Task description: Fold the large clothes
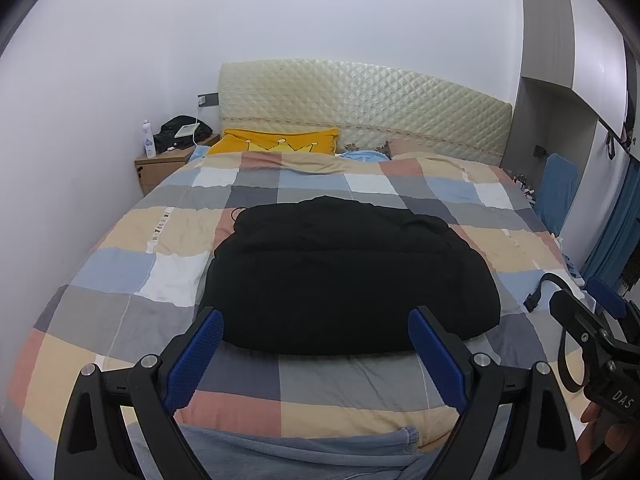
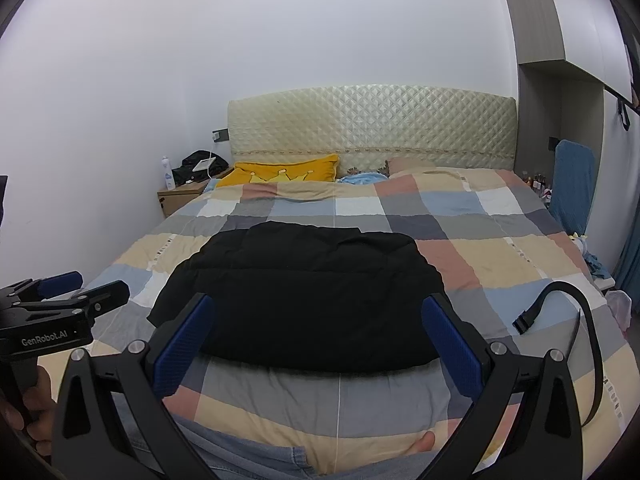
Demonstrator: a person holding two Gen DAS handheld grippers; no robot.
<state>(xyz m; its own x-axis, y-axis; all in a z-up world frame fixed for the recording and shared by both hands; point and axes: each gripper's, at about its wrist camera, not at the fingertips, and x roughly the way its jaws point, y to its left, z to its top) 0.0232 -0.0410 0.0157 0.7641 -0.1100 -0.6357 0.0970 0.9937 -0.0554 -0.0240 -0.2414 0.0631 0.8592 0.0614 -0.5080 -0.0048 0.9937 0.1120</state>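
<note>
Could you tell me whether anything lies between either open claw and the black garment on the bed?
Nothing visible does. Only bare checked quilt separates the left claw and right claw from the black garment. The black strap lies off to the right, clear of both.

Your left gripper (image 1: 316, 350) and right gripper (image 2: 318, 336) share one build: black angular frames, round silver screws at the joints, textured blue pads (image 1: 198, 354) on the fingers. White lettering marks the housings, "GenRobot.AI" on the left, "DAS" on the right. You wear grey-blue trousers (image 1: 304, 454).
</note>
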